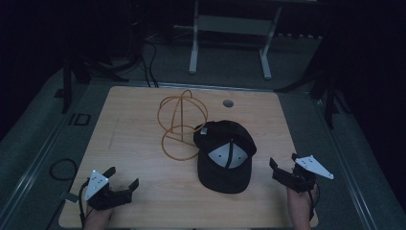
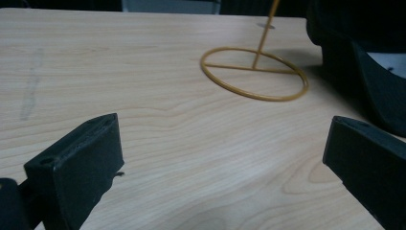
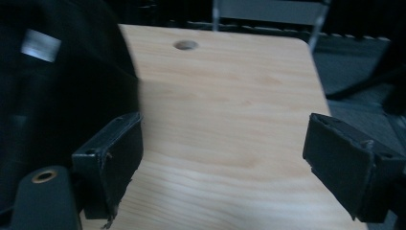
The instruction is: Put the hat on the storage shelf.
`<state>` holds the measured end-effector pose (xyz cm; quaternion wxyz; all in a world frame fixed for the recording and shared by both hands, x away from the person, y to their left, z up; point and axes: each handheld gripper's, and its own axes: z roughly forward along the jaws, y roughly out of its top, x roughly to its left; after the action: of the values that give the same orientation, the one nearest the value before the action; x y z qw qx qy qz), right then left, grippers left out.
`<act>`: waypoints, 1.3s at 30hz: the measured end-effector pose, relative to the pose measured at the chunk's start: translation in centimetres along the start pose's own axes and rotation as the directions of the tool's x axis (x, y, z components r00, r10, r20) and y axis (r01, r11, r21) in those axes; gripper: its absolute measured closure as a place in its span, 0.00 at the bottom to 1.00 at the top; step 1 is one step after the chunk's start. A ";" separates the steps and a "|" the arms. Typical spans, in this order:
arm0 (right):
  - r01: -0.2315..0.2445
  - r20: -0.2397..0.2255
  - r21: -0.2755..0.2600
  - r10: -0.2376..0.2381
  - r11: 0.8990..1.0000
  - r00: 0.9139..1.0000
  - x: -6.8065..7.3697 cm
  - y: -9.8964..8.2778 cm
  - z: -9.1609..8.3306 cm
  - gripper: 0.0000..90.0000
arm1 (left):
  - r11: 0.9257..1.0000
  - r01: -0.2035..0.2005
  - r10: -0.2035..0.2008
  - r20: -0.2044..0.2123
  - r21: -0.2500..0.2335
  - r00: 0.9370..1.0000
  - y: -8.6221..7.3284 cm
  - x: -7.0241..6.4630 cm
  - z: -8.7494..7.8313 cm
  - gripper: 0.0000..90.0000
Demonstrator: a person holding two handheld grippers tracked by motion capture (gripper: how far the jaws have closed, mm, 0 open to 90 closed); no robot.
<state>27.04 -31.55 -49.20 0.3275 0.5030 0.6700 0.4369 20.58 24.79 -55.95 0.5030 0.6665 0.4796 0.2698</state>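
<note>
Both hands come in from the near edge of the table [image 1: 143, 124], one at each corner. The left gripper [image 1: 122, 179] sits low over the near-left corner, its grey plate up and its jaws pointing inward toward the table's middle; the jaws stand wide apart with nothing between them. In the left gripper view, bare wood lies between the two jaws, with the stand's base ring beyond and the cap's dark edge at the right.

The right gripper [image 1: 282, 167] is held at the near-right edge, wrist rising from below, its jaws pointing toward the cap — also spread wide and holding nothing. In the right gripper view the cap [image 3: 62, 86] looms dark just past the left jaw, not touching it, as far as can be told.

Counted: one cap [image 1: 225, 155], black, lying on the table right of centre, with a pale panel showing in it and its crown end toward the far side. One stand [image 1: 182, 124] of yellow wire — a flat ring on the wood, an upright rod and hoops above — just left of the cap, its top close against the cap's far-left edge. One round hole [image 1: 228, 103] in the tabletop, behind the cap. Two grippers, well apart.
</note>
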 end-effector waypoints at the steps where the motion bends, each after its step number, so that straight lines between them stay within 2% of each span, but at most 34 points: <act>1: 0.000 0.000 0.000 0.000 1.000 1.000 0.0 0.0 0.0 0.15 | 1.000 0.000 0.000 0.000 0.000 1.000 0.0 0.0 0.0 0.00; 2: 0.020 -0.036 -0.014 -0.021 1.000 0.999 1.0 1.2 -0.3 0.15 | 1.000 -0.018 0.018 0.008 0.010 1.000 0.0 -0.2 0.1 0.00; 7: 0.037 -0.113 -0.047 -0.042 0.998 0.993 2.8 3.5 -0.5 0.15 | 0.999 -0.045 0.045 0.021 0.004 0.999 0.2 -0.7 -0.1 0.00; 12: 0.087 -0.169 -0.025 -0.090 0.996 0.982 4.4 5.6 0.2 0.15 | 0.998 -0.066 0.066 0.025 0.011 0.998 0.2 -0.9 -0.2 0.00; 18: 0.097 -0.215 -0.037 -0.102 0.995 0.971 5.5 7.7 1.2 0.14 | 0.997 -0.074 0.074 0.035 0.003 0.997 0.3 -1.2 -0.1 0.00; 22: 0.087 -0.228 -0.034 -0.093 0.996 0.969 5.7 8.5 1.8 0.13 | 0.997 -0.079 0.078 0.043 0.001 0.996 0.3 -1.3 0.0 0.00; 23: 0.098 -0.222 -0.019 -0.100 0.995 0.970 5.9 8.8 2.3 0.12 | 0.997 -0.082 0.082 0.053 0.003 0.995 0.3 -1.3 0.0 0.00; 24: 0.123 -0.242 -0.009 -0.121 0.992 0.963 6.3 9.2 3.1 0.12 | 0.997 -0.083 0.083 0.052 0.005 0.995 0.3 -1.3 0.0 0.00; 27: 0.144 -0.263 0.039 -0.129 0.989 0.956 6.8 9.5 4.4 0.12 | 0.996 -0.085 0.084 0.062 0.011 0.995 0.2 -1.4 0.1 0.00; 28: 0.144 -0.263 0.039 -0.129 0.989 0.956 6.8 9.5 4.4 0.12 | 0.996 -0.085 0.084 0.062 0.011 0.995 0.2 -1.4 0.1 0.00; 30: 0.172 -0.262 0.083 -0.145 0.982 0.954 7.3 9.6 5.8 0.13 | 0.996 -0.087 0.086 0.066 0.011 0.994 0.2 -1.4 0.2 0.00; 32: 0.183 -0.253 0.095 -0.155 0.978 0.955 7.4 9.6 6.2 0.13 | 0.996 -0.087 0.086 0.066 0.011 0.994 0.2 -1.4 0.2 0.00; 33: 0.206 -0.240 0.126 -0.172 0.970 0.956 7.5 9.6 7.1 0.21 | 0.996 -0.086 0.085 0.068 0.011 0.994 0.2 -1.4 0.2 0.00; 35: 0.211 -0.241 0.141 -0.173 0.967 0.955 7.5 9.5 7.5 0.23 | 0.996 -0.084 0.082 0.075 0.012 0.994 0.2 -1.3 0.2 0.00; 39: 0.223 -0.234 0.209 -0.172 0.952 0.957 7.4 8.9 9.1 0.35 | 0.996 -0.085 0.084 0.080 0.013 0.993 0.2 -1.3 0.2 0.00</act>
<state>36.34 -21.10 -44.75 0.2348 0.4184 0.7949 0.3714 20.31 23.49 -55.69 0.5044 0.7005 0.4327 0.2602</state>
